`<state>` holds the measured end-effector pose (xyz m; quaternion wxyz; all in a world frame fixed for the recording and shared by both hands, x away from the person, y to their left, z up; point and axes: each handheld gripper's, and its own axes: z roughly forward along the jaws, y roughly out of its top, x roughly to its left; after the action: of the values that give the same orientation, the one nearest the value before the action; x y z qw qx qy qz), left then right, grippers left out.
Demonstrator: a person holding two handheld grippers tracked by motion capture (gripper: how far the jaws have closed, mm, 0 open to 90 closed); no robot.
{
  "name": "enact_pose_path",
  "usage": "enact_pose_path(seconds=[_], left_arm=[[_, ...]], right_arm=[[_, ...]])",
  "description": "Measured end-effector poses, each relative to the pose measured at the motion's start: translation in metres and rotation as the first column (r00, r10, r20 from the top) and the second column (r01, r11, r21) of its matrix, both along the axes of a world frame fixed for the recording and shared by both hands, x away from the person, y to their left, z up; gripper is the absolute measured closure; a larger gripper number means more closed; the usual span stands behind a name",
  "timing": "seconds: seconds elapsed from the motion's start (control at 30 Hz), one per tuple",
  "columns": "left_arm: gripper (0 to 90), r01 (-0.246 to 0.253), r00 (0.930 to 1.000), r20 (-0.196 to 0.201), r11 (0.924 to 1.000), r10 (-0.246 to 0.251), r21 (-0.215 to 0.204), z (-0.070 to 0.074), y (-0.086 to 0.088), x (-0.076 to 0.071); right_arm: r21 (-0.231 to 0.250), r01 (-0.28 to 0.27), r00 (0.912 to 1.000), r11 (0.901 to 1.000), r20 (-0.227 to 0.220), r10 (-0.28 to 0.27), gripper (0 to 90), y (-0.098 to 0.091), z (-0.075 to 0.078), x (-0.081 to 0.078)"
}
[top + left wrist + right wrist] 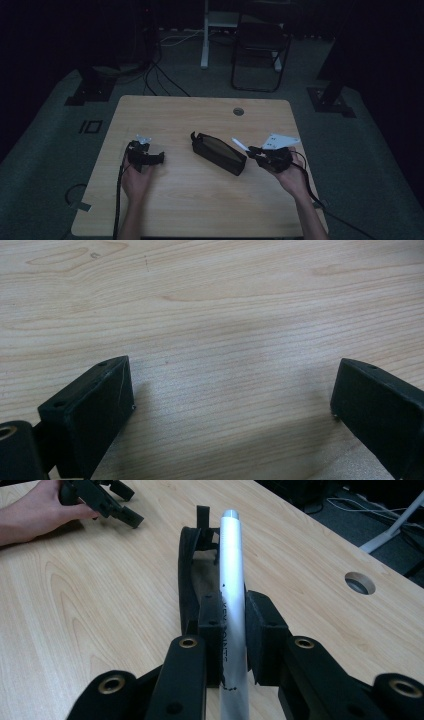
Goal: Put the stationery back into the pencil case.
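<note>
The right tool (234, 630) is clenched on a white pen (232, 595). The pen points straight ahead, over the open black pencil case (219, 152) lying on the tabletop (200, 210) just past it. The right hand is nearer the case. The left tool (145, 156) rests released, well apart. Black letters on the pen are too cut off to read.

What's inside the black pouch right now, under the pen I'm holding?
The black pouch lies open, showing brownish lining and nothing else. The silver pen, clamped in the right gripper, hovers over it and hides part of the inside.
</note>
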<state>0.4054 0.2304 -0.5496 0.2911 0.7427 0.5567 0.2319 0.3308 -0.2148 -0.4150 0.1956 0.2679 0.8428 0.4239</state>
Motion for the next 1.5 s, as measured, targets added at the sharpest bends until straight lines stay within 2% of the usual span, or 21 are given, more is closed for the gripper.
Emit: enact_pose_path(seconds=[1.5], left_arm=[[3.8,0.000,1.0000,0.000,1.0000,0.000,0.000,0.000,0.000,0.000]], right_arm=[[-0.007,-0.007,1.0000,0.9999,-0.006,0.007,78.8,0.012,0.001,0.021]])
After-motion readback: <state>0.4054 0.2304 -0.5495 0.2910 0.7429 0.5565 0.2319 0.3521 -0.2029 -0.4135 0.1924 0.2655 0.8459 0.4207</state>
